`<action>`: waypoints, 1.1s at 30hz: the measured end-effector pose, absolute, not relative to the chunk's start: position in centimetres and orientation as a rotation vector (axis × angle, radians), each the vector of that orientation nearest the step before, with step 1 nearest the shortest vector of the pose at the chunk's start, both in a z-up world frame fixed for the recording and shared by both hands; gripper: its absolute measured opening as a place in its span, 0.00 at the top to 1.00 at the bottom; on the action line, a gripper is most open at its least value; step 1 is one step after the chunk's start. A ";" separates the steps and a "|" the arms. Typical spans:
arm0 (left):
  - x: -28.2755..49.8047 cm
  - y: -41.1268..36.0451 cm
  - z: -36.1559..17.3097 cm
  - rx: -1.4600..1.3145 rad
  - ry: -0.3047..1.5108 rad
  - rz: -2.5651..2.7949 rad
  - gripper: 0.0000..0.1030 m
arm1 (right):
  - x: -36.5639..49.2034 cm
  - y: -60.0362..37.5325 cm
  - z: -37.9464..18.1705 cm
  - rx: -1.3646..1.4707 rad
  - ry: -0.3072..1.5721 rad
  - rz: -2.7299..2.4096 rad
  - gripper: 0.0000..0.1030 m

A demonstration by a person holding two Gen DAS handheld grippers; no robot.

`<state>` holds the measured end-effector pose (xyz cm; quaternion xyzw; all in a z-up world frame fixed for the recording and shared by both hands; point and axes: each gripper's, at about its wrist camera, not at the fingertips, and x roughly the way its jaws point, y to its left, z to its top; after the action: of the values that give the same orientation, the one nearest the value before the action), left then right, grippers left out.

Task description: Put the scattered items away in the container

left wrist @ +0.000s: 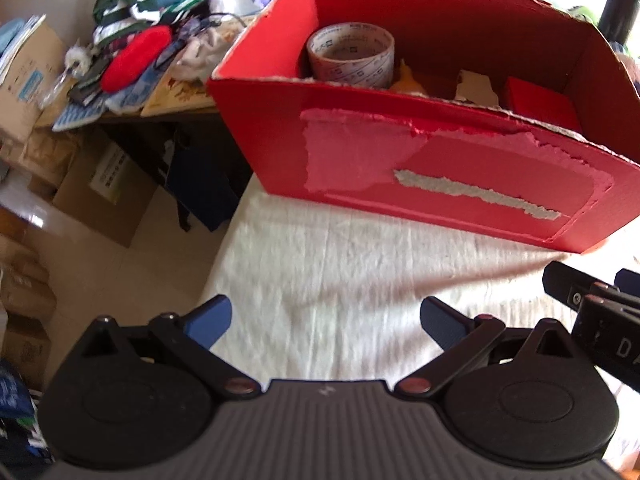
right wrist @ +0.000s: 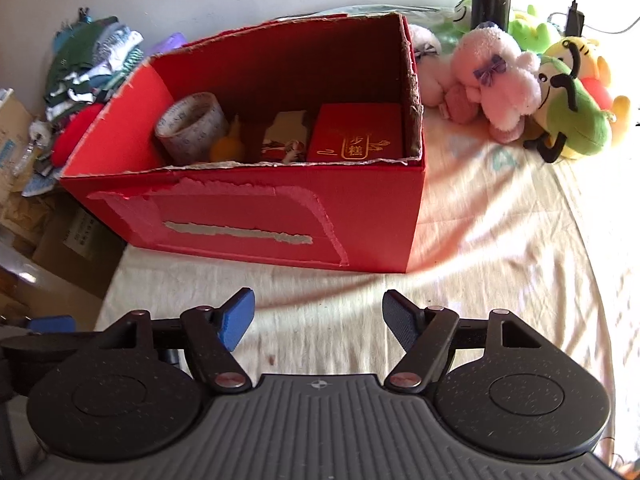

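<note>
- Both grippers hang low over the cloth (right wrist: 320, 292), side by side, just short of the box (right wrist: 256, 216).
- Right gripper (right wrist: 316, 320): jaws wide, nothing between the blue pads, only cloth beneath.
- Left gripper (left wrist: 326, 322): jaws wide too, and empty; the right gripper's black arm pokes into its view at the edge.
- Box stands on the cloth straight ahead, open top, its torn front wall facing both cameras, so a drop from above looks easy.
- Inside it already: a tape roll (right wrist: 192, 126) on its side at the left, something small and orange (right wrist: 228, 146) next to it, a printed card (right wrist: 284, 140) propped in the middle, a red carton (right wrist: 356, 132) tight against the right wall.
- My read: the tidying is well along, with both hands empty between picks.
- Plush toys (right wrist: 496, 80) are heaped just right of the box, touching its right wall or very close; I can't tell which. Pink, green and yellow ones, lying loose, so likely the next candidates.
- Soft and bulky, they should squash under the pads; a grab at a limb could leave one dangling.
- Farther left, off the cloth, a cluttered table (left wrist: 132, 114) carries clothes and oddments, cardboard boxes below it.
</note>
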<state>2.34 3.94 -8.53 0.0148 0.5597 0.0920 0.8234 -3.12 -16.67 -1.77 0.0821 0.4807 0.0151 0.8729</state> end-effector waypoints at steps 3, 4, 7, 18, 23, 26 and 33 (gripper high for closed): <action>3.1 4.9 -8.3 0.038 1.207 0.152 0.04 | -2.6 -16.2 -1.7 0.168 1.023 -0.017 0.25; 3.3 5.1 -8.2 0.045 1.205 0.143 0.04 | -2.3 -16.0 -1.7 0.175 1.034 -0.033 0.25; 3.9 6.1 -8.2 0.053 1.210 0.114 0.05 | -2.0 -15.3 -1.7 0.190 1.030 -0.061 0.25; 5.2 8.3 -7.2 0.102 1.167 -0.005 0.09 | -1.6 -12.8 -0.9 0.224 0.980 -0.119 0.25; 5.1 8.4 -5.2 0.126 1.098 -0.068 0.02 | -1.6 -12.5 0.7 0.242 0.937 -0.148 0.24; 4.8 8.3 -3.9 0.140 1.053 -0.108 0.02 | -1.8 -12.5 2.0 0.264 0.925 -0.144 0.24; 4.8 8.3 -1.0 0.168 0.963 -0.152 0.01 | -2.3 -12.2 4.4 0.249 0.857 -0.153 0.20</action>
<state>4.78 8.32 -1.01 0.0805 0.4620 -0.0728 0.8802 -2.31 -12.24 4.44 0.1202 0.4141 -0.0741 0.8992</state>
